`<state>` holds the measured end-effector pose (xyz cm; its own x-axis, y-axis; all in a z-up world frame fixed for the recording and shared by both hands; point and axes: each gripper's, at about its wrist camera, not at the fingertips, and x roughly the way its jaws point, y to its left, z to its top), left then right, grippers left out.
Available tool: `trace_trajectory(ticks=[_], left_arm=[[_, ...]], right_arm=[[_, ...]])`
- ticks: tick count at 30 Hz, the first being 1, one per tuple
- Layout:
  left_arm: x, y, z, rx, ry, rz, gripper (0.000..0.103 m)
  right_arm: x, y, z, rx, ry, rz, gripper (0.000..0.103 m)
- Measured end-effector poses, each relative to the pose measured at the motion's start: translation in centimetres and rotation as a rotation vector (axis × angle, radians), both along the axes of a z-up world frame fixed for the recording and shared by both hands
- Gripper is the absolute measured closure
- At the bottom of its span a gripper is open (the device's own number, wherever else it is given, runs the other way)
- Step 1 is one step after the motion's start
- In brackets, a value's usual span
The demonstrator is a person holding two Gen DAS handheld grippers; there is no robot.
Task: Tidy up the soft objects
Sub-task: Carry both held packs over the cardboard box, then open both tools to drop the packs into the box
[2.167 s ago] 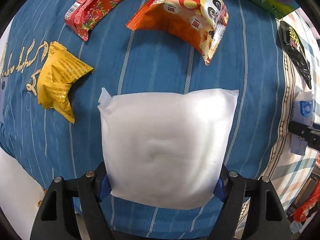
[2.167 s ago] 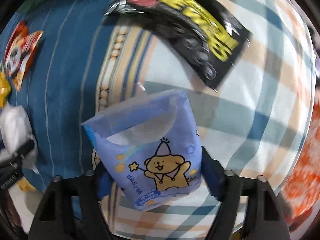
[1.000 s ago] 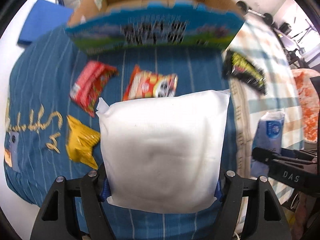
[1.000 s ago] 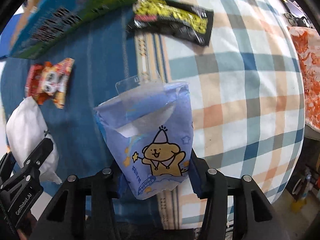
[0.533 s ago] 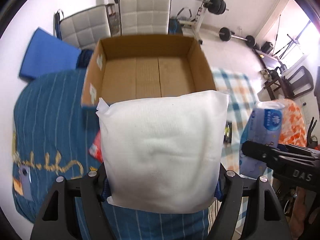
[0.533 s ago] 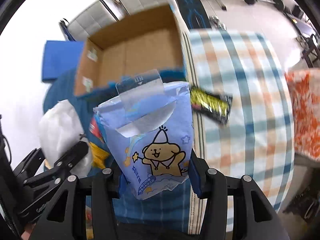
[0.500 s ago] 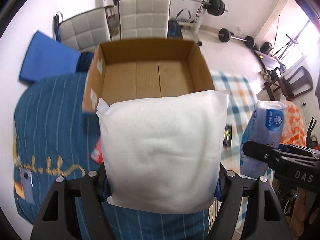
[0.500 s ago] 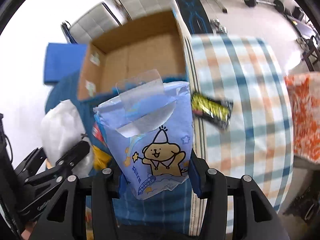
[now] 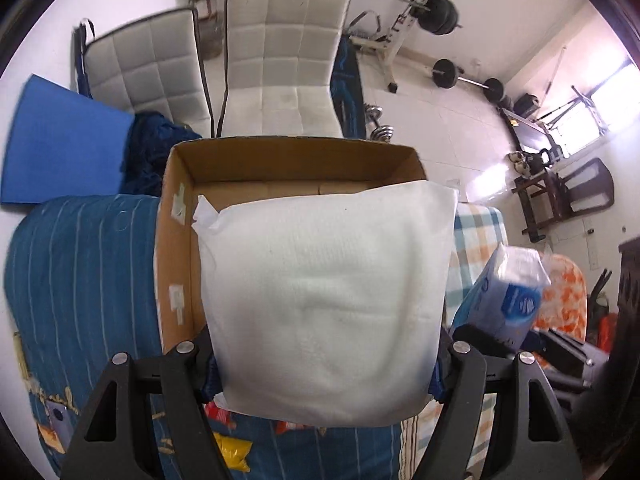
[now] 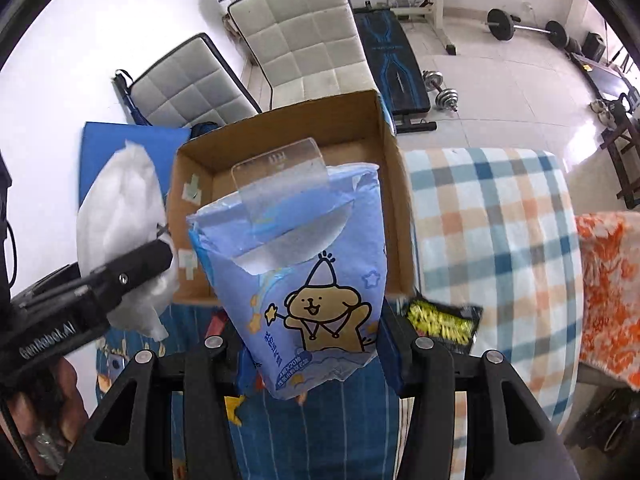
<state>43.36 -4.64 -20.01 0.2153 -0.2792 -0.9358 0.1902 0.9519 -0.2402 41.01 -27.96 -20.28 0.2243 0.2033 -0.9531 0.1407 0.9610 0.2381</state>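
Left hand-held gripper (image 9: 324, 364): pinching the lower edge of a white soft pack (image 9: 324, 284), which is hanging in the air in front of the cardboard box (image 9: 176, 216).
Cardboard box: sitting open-topped on the bed's blue striped cover (image 9: 80, 280), its floor looking bare.
Right hand-held gripper (image 10: 308, 348): clamping the bottom of a blue tissue pack (image 10: 296, 276) printed with a cartoon bear, raised just before the box.
Loose snack packets: 1 black-and-yellow packet (image 10: 444, 322) is lying near the box on the plaid cover (image 10: 500, 240).
Doing the step well: likely carrying both packs over the rim, lowering them to opposite sides of the box floor, and only then spreading the jaws, so that the 2 packs are landing flat without colliding.
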Motion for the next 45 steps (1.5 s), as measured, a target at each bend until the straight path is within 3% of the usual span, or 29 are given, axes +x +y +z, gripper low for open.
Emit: trace_trajectory(ticks=[5,12,18,23,30,38,45], left_arm=[[5.4,-0.5,-2.9,0.003,0.086,0.023,0.031],[11.1,-1.7,-9.8,0.013,0.218,0.022,0.031],[13.6,-2.6,-14.8,0.002,0.304,0.000,0.030],[14.6,-2.9,-17.1,0.008,0.342,-0.012,0.029],[14.6,-3.2,-16.5,0.058,0.322,-0.017,0.027],[13.5,-2.7,-15.4,0.048,0.320,-0.014,0.020],[12.8,-2.6,-13.1,0.097,0.232,-0.021,0.009]], right_arm=[[6.2,0.8,-3.8,-0.007,0.045,0.040,0.051],[13.1,1.6,-10.7,-0.056,0.133,0.064,0.051],[16.8,1.5,-15.8,-0.116,0.185,0.068,0.051],[18.4,1.6,-17.8,-0.154,0.196,0.077,0.050],[19.6,2.2,-18.8,-0.193,0.199,0.095,0.044],[19.1,2.3,-18.4,-0.202,0.191,0.097,0.031],[17.7,2.0,-16.5,-0.196,0.167,0.096,0.027]])
